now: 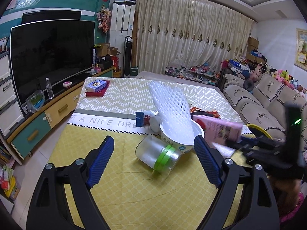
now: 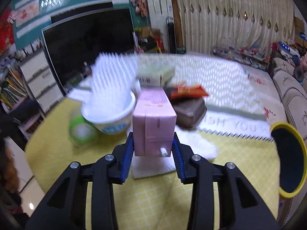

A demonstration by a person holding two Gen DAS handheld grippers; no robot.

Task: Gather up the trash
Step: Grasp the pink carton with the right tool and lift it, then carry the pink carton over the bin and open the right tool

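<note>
My right gripper (image 2: 153, 149) is shut on a pink carton (image 2: 153, 118) and holds it above the yellow tablecloth; the carton also shows in the left wrist view (image 1: 220, 130). My left gripper (image 1: 153, 147) is open and empty, its jaws on either side of a clear jar with a green lid (image 1: 159, 153) lying on its side. A white paper bowl (image 1: 182, 140) holds white foam netting (image 1: 172, 107). A yellow-rimmed bin (image 2: 289, 159) stands at the right. A white tissue (image 2: 163, 163) lies under the carton.
A red snack wrapper (image 2: 188, 92) rests on a brown box (image 2: 190, 111). A small squeezed tube (image 1: 145, 117) lies behind the bowl. A blue tissue pack on a red tray (image 1: 96, 88) sits far left. A TV cabinet (image 1: 48, 115) stands left, a sofa (image 1: 264, 103) right.
</note>
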